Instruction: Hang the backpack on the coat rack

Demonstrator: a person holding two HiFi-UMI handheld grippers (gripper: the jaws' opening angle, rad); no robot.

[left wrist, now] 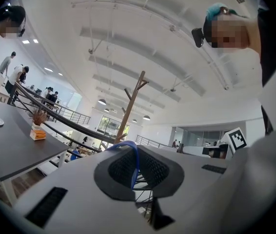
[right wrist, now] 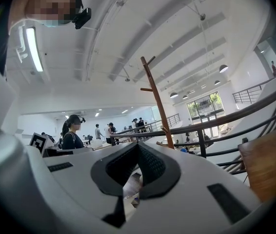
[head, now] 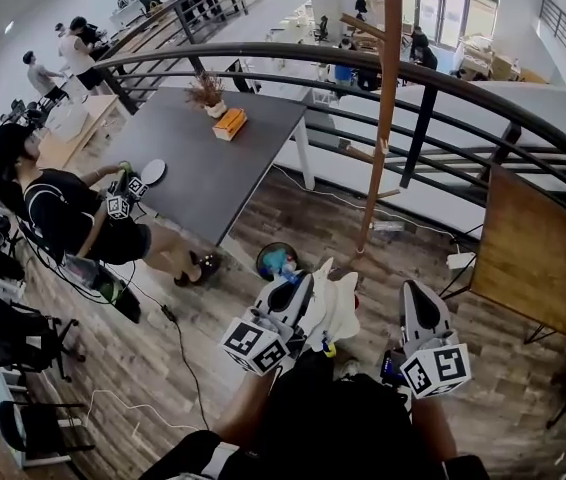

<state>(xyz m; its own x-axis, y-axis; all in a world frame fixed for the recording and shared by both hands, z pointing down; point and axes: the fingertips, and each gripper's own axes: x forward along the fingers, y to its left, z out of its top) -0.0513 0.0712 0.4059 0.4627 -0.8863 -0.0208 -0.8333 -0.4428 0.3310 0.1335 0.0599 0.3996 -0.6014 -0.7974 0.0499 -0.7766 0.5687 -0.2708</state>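
A white backpack (head: 339,306) hangs in front of me over the wooden floor, between my two grippers. My left gripper (head: 300,282) touches its left side. In the left gripper view the left gripper (left wrist: 134,154) is shut on the backpack's blue loop strap (left wrist: 128,144). My right gripper (head: 412,290) points forward to the right of the backpack, apart from it. Its pads meet at the tip in the right gripper view (right wrist: 138,150), with nothing between them. The coat rack (head: 384,108) is a tall wooden pole with side pegs, standing ahead by the railing, also seen as coat rack (left wrist: 130,104) and coat rack (right wrist: 156,99).
A curved dark railing (head: 463,86) runs behind the rack. A grey table (head: 213,163) with an orange box (head: 229,123) stands at the left, where a seated person (head: 63,213) holds other grippers. A wooden board (head: 535,258) leans at the right. A round dark and blue object (head: 275,260) lies on the floor.
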